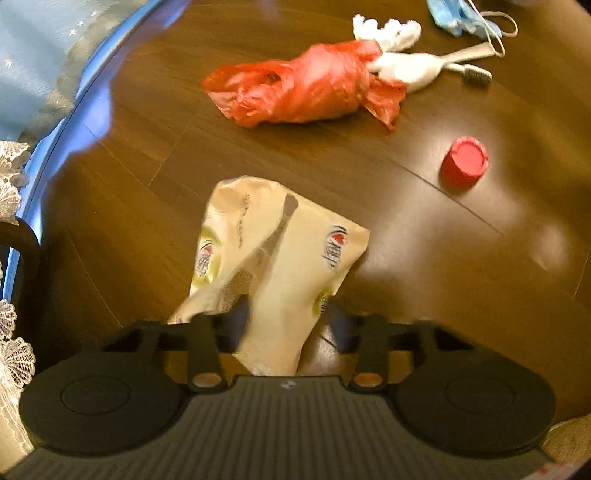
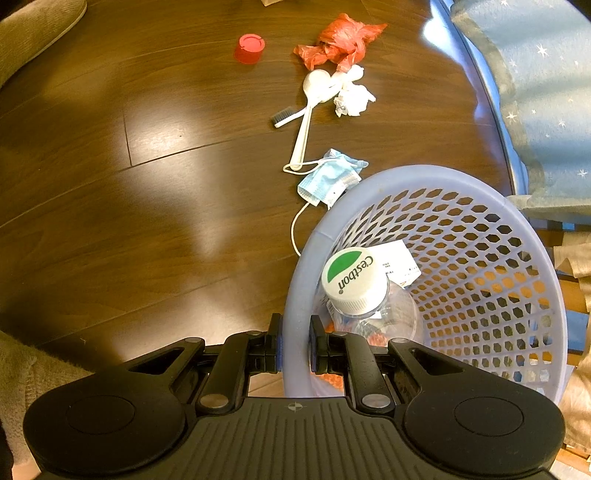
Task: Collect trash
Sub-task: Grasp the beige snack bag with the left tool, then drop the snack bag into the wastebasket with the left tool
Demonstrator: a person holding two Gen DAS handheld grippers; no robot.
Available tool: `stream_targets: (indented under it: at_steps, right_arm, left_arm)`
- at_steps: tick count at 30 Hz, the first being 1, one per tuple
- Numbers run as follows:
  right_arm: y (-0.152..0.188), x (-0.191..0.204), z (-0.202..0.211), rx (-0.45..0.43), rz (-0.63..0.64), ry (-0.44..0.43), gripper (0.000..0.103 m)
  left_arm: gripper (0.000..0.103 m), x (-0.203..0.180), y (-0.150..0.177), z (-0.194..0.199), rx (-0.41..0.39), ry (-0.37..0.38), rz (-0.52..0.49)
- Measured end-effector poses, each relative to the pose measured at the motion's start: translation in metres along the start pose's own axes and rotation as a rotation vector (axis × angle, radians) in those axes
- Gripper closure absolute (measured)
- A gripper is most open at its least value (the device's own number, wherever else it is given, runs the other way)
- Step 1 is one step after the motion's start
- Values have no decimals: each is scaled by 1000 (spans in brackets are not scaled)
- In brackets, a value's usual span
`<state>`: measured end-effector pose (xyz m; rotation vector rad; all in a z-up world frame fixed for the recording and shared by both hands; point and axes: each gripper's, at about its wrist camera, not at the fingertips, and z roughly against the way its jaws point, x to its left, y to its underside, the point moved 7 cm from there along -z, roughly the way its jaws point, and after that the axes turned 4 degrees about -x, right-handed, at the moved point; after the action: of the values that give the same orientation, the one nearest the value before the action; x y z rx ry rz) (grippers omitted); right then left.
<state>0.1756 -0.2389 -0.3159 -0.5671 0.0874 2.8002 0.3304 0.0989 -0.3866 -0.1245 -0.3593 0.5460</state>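
Note:
A crumpled cream wrapper [image 1: 273,258] with red and black print lies on the dark wood floor, its near end between the blurred fingers of my left gripper [image 1: 286,314]. The jaws stand apart, one on each side of the wrapper. Beyond it lie a red plastic bag [image 1: 306,85], a red cap [image 1: 464,162], a white spoon [image 1: 413,68], white tissue [image 1: 388,31] and a blue face mask [image 1: 461,14]. My right gripper [image 2: 295,339] is shut on the near rim of a pale blue mesh basket [image 2: 424,184]. The basket holds a clear bottle with a white and green cap [image 2: 352,280].
In the right wrist view, the mask [image 2: 327,179], spoon [image 2: 308,110], a small brush [image 2: 284,117], tissue [image 2: 352,98], red bag [image 2: 341,38] and cap [image 2: 249,48] lie ahead of the basket. A blue starred cloth [image 2: 546,92] hangs at right. Beige fabric [image 2: 33,29] lies at upper left.

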Motion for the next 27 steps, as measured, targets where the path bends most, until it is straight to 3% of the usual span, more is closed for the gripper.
stream_targets:
  at_steps: [1, 3, 12, 17, 27]
  right_arm:
    - [0, 0, 0, 0, 1, 0, 93]
    - [0, 0, 0, 0, 0, 0, 93]
    - [0, -1, 0, 0, -1, 2, 93]
    - [1, 0, 0, -6, 8, 4, 93]
    - [4, -2, 2, -17, -3, 7, 94]
  left_arm:
    - [90, -1, 0, 2, 2, -4, -7]
    - [102, -2, -1, 6, 8, -14, -17]
    - [103, -8, -48, 72, -89, 48, -4]
    - [103, -21, -109, 126, -202, 103, -27]
    - [103, -78, -240, 218, -404, 203, -192]
